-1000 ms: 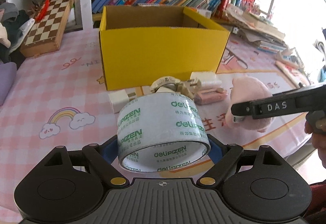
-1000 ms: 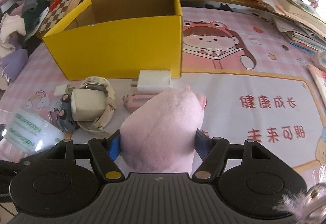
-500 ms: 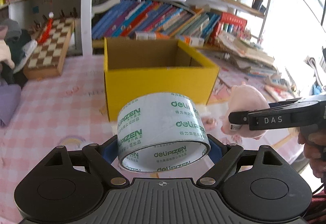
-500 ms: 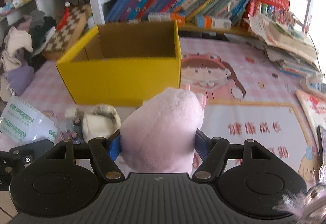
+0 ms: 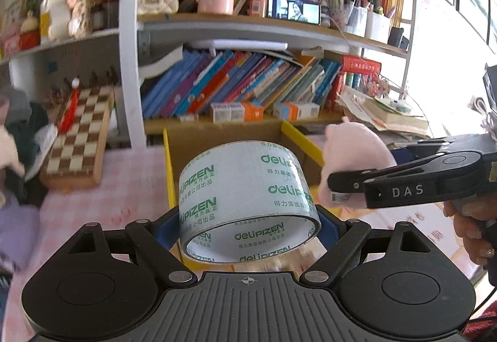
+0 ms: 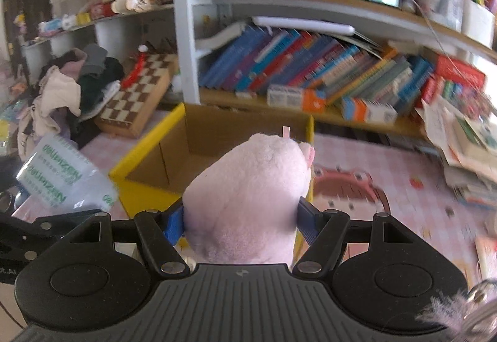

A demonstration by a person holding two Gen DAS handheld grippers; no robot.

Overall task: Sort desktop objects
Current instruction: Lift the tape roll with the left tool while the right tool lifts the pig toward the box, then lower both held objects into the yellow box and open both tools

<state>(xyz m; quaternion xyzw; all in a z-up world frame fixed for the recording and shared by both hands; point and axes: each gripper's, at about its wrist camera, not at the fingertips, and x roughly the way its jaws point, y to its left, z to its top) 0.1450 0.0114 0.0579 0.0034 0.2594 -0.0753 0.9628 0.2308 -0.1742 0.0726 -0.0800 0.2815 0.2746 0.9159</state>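
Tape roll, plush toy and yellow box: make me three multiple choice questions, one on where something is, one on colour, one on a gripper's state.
1. Where is the chessboard relative to the yellow box in the left wrist view?
A. Left of it
B. Inside it
C. Right of it

2. What colour is the print on the tape roll?
A. Red
B. Green
C. Black

3. What is the right gripper doing?
A. Open and bare
B. Shut on a book
C. Shut on the pink plush toy

Answers:
1 A, the chessboard leans by the shelf left of the box.
2 B, the lettering reads green.
3 C, blue fingers press both sides of the toy.
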